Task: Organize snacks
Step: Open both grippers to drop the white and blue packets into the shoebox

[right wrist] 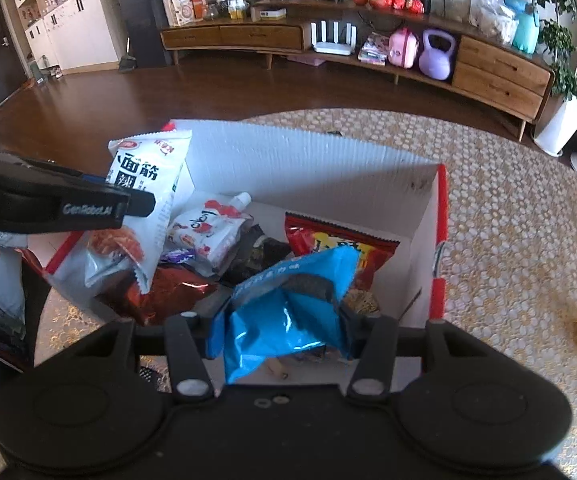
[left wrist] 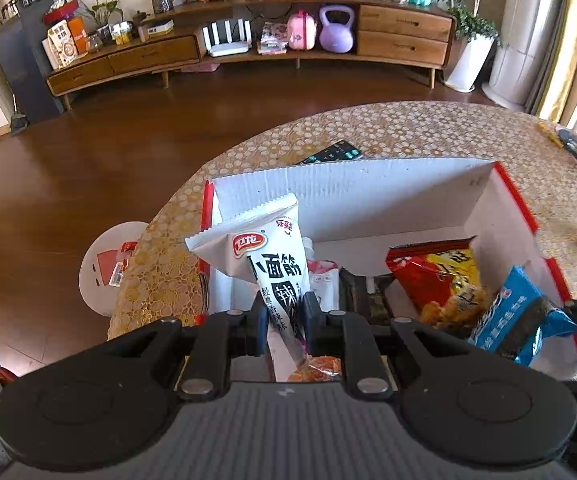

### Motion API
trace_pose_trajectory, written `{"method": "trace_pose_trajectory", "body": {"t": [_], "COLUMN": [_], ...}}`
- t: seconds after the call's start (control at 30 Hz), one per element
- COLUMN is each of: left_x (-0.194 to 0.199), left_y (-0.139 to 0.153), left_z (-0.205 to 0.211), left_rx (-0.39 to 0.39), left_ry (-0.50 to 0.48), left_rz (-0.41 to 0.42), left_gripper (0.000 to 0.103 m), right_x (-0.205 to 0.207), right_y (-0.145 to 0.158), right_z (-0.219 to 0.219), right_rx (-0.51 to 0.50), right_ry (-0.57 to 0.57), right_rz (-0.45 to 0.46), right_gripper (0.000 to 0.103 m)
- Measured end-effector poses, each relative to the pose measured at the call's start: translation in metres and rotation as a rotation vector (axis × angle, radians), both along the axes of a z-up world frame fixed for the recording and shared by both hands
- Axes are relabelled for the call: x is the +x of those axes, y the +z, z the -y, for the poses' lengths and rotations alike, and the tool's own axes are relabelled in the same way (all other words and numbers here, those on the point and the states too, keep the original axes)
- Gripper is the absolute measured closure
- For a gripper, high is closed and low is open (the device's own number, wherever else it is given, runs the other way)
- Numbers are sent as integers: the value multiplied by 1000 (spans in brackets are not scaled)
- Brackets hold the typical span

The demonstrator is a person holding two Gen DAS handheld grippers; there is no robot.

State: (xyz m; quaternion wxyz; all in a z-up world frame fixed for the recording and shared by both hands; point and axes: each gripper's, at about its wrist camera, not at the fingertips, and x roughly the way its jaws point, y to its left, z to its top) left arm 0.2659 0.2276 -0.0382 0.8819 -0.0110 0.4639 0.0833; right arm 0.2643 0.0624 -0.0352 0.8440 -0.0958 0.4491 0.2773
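White snack pouch (left wrist: 272, 256) with black characters and red logo, pinched low down in left gripper (left wrist: 284, 312), held over left end of open white cardboard box (left wrist: 368, 196); long axis near upright, serrated top edge toward upper left of frame. Crumpled blue snack bag (right wrist: 288, 312) clamped between pads of right gripper (right wrist: 284, 332), low centre of frame, over box's near right corner, long axis slanting up-right. Only in right wrist view: spouted pouch (right wrist: 208, 228) in box; only in left wrist view: remote control (left wrist: 332, 152) behind box.
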Motion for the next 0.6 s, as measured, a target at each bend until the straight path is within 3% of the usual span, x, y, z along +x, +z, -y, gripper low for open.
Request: {"method": "trace_pose_trajectory", "body": {"t": [0.4,0.6], "left_x": [28,29], "left_y": [-32,-35], "left_z": [2,6], "left_rx": [6,21], "left_ry": [-17,-25], "left_rz": [-73,-74], "left_gripper": [86,86], "right_x": [11,10], "right_y": [-23,-26], "right_z": [-11,-10], "right_rx": [-17,-13], "right_ry": [5,10], "right_rz": [-49,-56], "right_gripper": [52,53]}}
